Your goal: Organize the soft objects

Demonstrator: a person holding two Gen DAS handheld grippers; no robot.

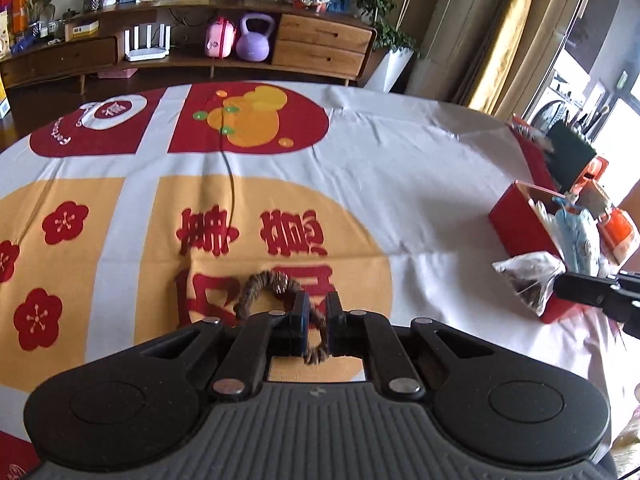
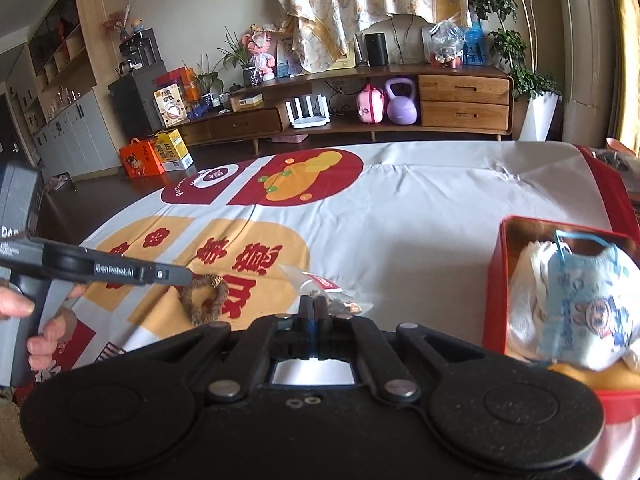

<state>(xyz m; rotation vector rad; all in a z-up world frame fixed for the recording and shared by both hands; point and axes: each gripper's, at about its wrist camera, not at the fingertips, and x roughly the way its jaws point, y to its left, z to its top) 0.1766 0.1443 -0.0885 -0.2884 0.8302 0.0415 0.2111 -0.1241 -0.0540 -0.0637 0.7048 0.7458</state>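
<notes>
On left claw [image 2: 188,276] arm — "GenRobot.AI"; fingers pinch rope ring [image 2: 205,298].

The left gripper [image 2: 182,276], seen side-on in the right wrist view, carries white lettering reading "GenRobot.AI" on its black arm. Behind it, at the frame's left edge, a grey box [image 2: 18,204] shows the letters "DA", cut off. The tablecloth [image 1: 400,168] bears large red Chinese characters on a yellow patch, upside down from both cameras and partly covered. Beyond the tablecloth, boxes on the floor [image 2: 172,150] show Chinese print too small to read.
</notes>
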